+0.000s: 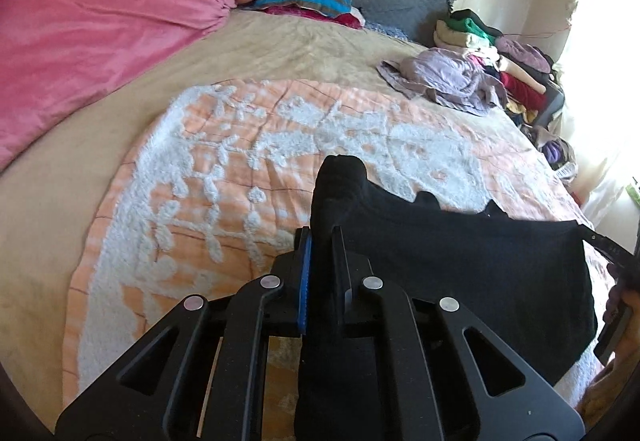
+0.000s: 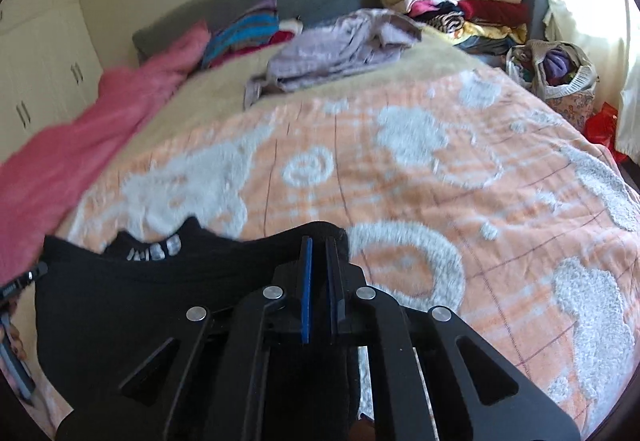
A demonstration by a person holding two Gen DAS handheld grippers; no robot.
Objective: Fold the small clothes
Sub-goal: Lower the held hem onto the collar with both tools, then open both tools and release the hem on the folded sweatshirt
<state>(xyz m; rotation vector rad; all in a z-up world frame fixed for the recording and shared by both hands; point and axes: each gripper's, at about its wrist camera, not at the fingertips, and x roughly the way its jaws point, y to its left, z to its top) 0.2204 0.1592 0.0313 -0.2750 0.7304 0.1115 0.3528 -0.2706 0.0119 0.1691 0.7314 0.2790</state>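
A pink blanket [image 1: 80,53] lay along the bed's left edge, a lilac garment [image 1: 444,81] near the far right corner beside stacked clothes [image 2: 460,1]. Over the peach-and-white bedspread [image 1: 240,145], the left claw [image 1: 320,237] and right claw [image 2: 319,245] each stood clamped on the black garment [image 1: 460,253], stretched between them above the near edge.

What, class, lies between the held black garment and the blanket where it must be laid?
Nothing visible. Both the left claw and right claw grip the black garment above a bare stretch of the orange-and-white blanket; the lilac clothes lie farther back.
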